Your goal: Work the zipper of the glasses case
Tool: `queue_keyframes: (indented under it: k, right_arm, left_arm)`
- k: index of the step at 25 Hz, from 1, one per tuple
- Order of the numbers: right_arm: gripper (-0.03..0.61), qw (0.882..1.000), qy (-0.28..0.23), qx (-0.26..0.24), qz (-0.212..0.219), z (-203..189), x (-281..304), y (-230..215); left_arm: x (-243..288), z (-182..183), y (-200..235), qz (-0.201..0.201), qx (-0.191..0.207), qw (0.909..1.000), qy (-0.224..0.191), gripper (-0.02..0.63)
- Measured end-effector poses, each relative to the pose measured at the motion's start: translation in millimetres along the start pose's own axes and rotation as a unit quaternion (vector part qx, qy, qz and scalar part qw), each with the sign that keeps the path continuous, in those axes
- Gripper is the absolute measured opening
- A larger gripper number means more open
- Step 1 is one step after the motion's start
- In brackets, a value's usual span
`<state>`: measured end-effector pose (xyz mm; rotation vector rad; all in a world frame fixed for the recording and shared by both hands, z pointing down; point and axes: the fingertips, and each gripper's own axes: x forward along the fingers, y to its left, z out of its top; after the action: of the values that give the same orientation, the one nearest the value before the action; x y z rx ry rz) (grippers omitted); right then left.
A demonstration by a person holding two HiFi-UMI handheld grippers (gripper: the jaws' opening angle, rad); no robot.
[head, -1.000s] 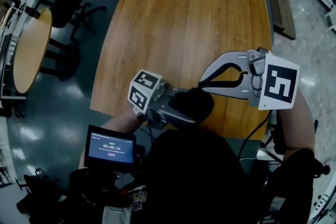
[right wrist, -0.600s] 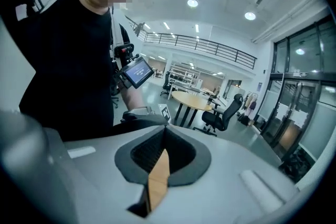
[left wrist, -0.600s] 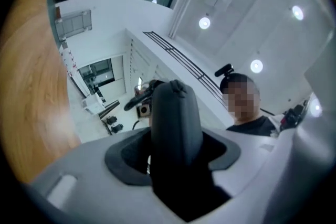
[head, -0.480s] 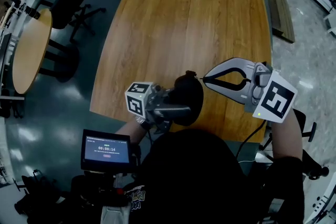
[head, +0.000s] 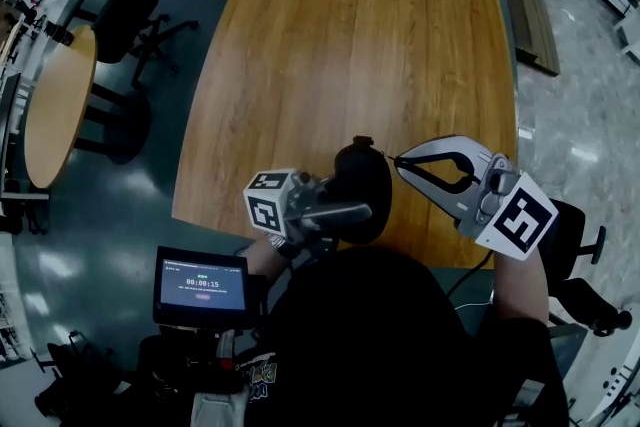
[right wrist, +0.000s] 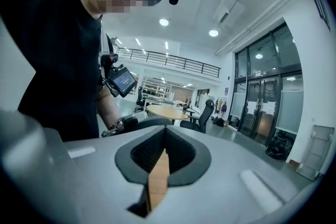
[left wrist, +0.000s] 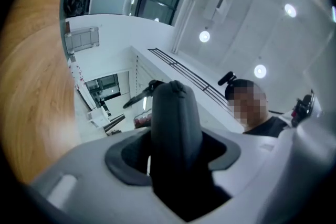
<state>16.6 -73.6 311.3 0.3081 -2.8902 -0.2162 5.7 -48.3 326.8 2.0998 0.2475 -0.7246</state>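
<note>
Our level left tongs (head: 345, 211) pinch the glasses case (head: 362, 177) over the near edge of the table (head: 340, 45); right tongs (head: 400, 159), pressed together, point at it; bare wood lies beyond.

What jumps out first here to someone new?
The black case, clamped in the left gripper over the near edge of the wooden table. Next, the right gripper just right of it, jaws shut, tip aimed at the case's top; I cannot tell whether they touch.
</note>
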Motion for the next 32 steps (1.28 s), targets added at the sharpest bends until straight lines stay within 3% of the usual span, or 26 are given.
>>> queue_keyframes:
  k: [5, 9, 15, 19, 32]
  right_arm:
    - [0.003, 0.998, 0.025, -0.047, 0.016, 1, -3, 14]
    - [0.003, 0.999, 0.006, -0.032, -0.004, 8, -8, 16]
    - [0.006, 0.999, -0.043, 0.000, 0.006, 13, -13, 23]
    - [0.009, 0.997, -0.073, -0.004, -0.001, 22, -9, 24]
    - [0.014, 0.997, -0.078, 0.003, -0.001, 19, -2, 25]
  left_arm:
    - [-4, -10, -2, 0.006, -0.005, 0.9993, 0.037, 0.261]
    - [1, -5, -11, -0.021, -0.010, 0.9995, 0.019, 0.261]
    - [2, -16, -24, -0.040, -0.024, 0.9974, 0.056, 0.259]
    - [3, -10, -33, -0.061, -0.037, 0.9968, 0.036, 0.261]
    - [8, -13, -39, -0.086, -0.060, 0.9940, 0.031, 0.261]
